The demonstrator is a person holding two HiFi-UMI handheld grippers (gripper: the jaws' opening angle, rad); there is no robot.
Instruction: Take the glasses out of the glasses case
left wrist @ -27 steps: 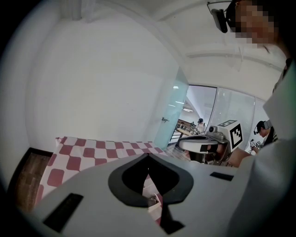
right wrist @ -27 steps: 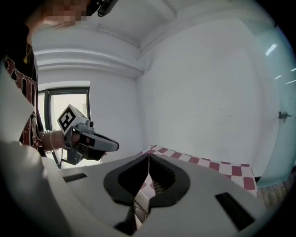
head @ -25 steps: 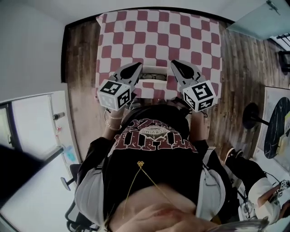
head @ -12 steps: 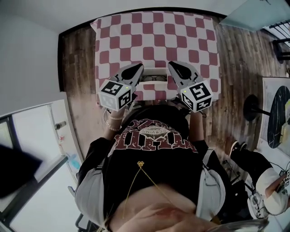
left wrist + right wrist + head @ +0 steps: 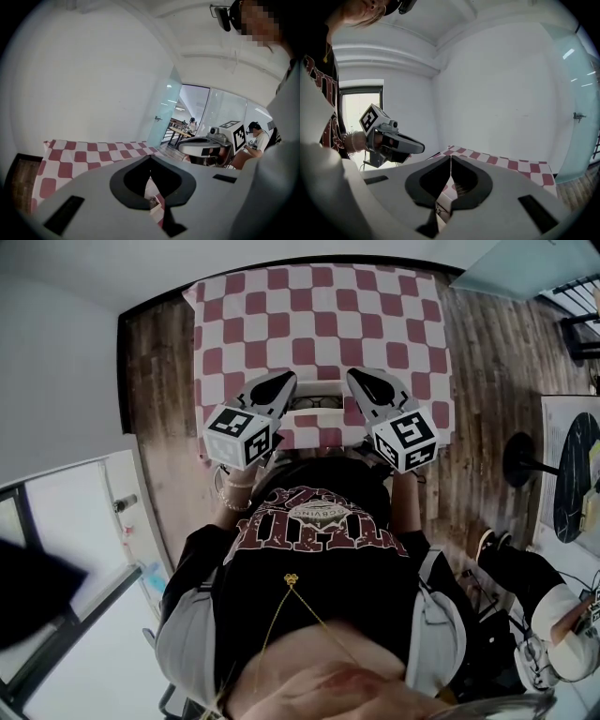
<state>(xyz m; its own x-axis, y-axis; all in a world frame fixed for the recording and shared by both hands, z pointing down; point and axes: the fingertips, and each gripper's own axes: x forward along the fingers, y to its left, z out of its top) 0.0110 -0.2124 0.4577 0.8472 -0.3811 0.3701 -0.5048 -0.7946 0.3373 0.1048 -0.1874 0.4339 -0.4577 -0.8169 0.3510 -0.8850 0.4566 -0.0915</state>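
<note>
Room: wooden floor (image 5: 164, 381) around a worktop (image 5: 319, 296) covered by a red-and-white checked cloth.
Glasses case (image 5: 314, 384): white and lying open at the near edge of the worktop, about midway along it, between the two tongs.
Glasses (image 5: 316, 402): resting inside the case, not lifted.
Left tongs (image 5: 287, 377): closed tip to tip and gripping nothing; poised at the left end of the case, contact with it not clear.
Right tongs (image 5: 356, 375): also closed at the tips and empty; poised at the right end of the case.
Step in hand: seemingly the approach, with the case already open and the glasses not yet gripped.
Next move: probably calls for parting one pair of tongs, lowering it onto the frame near the bridge or a temple, and closing gently; the other pair could press on the case rim to hold it down.
Risk: the light case may lift along with the glasses if left unsteadied.
</note>
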